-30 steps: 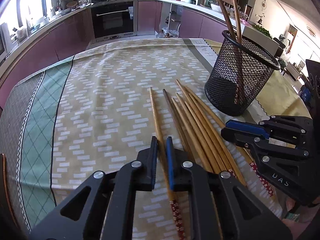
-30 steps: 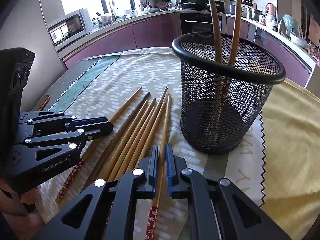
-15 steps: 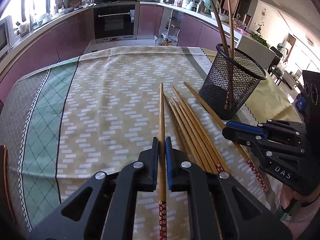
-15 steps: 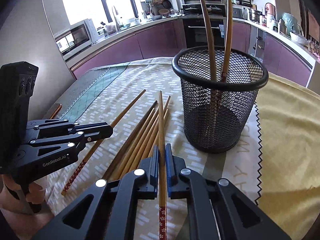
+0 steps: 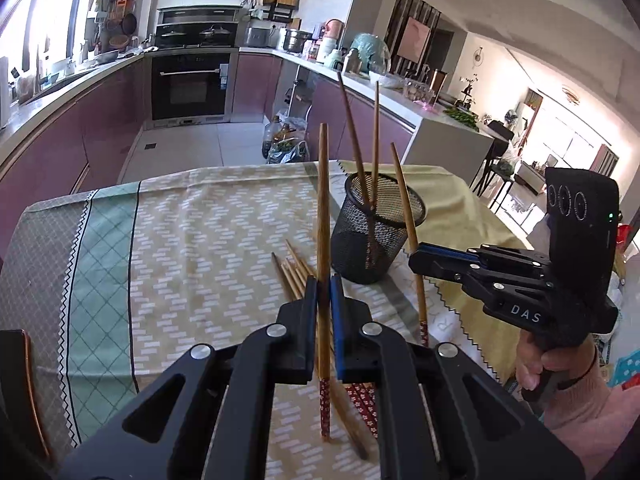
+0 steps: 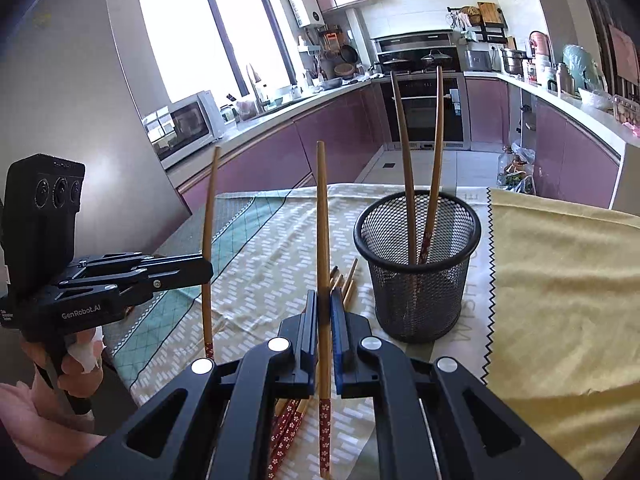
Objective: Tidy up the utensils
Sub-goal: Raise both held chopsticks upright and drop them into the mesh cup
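My left gripper [image 5: 323, 284] is shut on a wooden chopstick [image 5: 322, 208] and holds it upright above the table. My right gripper [image 6: 323, 300] is shut on another chopstick [image 6: 321, 216], also upright. Each shows in the other's view: the right gripper [image 5: 416, 258] with its chopstick [image 5: 404, 200], the left gripper [image 6: 206, 268] with its chopstick [image 6: 208, 216]. A black mesh holder [image 5: 378, 228] [image 6: 418, 264] stands on the table with two chopsticks [image 6: 404, 140] in it. Several loose chopsticks [image 5: 292, 272] [image 6: 346, 280] lie left of the holder.
The table has a patterned cloth [image 5: 200, 240] with a green band on the left and a yellow cloth [image 6: 560, 280] on the right. Behind the table are purple kitchen cabinets, an oven [image 5: 192, 84] and a crowded counter.
Both grippers have lifted off the table and tipped up, each raising its chopstick from lying flat to upright. The holder now looks farther away.
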A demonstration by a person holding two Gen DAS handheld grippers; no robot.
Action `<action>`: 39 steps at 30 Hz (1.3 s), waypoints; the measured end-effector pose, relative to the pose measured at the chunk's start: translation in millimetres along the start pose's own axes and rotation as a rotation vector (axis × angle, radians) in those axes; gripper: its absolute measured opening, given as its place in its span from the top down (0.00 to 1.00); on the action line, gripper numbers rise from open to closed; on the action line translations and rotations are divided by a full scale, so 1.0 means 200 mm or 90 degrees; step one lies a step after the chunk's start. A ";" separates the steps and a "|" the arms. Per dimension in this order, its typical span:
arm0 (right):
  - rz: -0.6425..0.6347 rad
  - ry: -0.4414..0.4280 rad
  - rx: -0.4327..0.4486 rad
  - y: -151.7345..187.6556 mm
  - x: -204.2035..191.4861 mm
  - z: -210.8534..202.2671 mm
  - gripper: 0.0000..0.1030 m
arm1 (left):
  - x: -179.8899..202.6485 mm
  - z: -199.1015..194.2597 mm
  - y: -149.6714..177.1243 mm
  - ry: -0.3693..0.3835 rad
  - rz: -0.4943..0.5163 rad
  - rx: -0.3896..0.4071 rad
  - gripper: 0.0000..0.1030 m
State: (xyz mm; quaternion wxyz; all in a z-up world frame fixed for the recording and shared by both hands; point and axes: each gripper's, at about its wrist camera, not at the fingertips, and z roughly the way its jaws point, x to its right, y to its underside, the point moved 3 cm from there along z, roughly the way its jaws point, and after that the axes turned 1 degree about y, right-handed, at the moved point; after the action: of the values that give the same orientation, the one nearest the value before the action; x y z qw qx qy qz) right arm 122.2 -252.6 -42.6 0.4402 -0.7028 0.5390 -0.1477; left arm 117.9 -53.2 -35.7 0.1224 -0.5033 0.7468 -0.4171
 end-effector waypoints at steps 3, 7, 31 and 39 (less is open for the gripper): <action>-0.001 -0.003 0.022 -0.03 0.01 -0.04 0.95 | 0.04 -0.07 -0.05 0.018 0.005 0.025 0.93; 0.004 -0.003 0.053 -0.10 0.04 -0.10 0.95 | 0.09 -0.17 -0.14 0.044 0.015 0.065 0.93; -0.017 0.048 0.149 -0.52 0.24 -0.20 0.95 | 0.30 0.05 -0.66 0.044 0.033 0.128 0.93; -0.025 0.064 0.052 -0.47 0.26 -0.04 0.95 | 0.28 0.29 -0.52 0.030 0.059 0.028 0.93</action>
State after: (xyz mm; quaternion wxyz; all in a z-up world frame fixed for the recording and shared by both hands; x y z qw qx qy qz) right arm 194.8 -300.2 20.6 0.4380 -0.6863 0.5402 -0.2130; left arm 193.8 -145.9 18.6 0.1352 -0.4553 0.7629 -0.4387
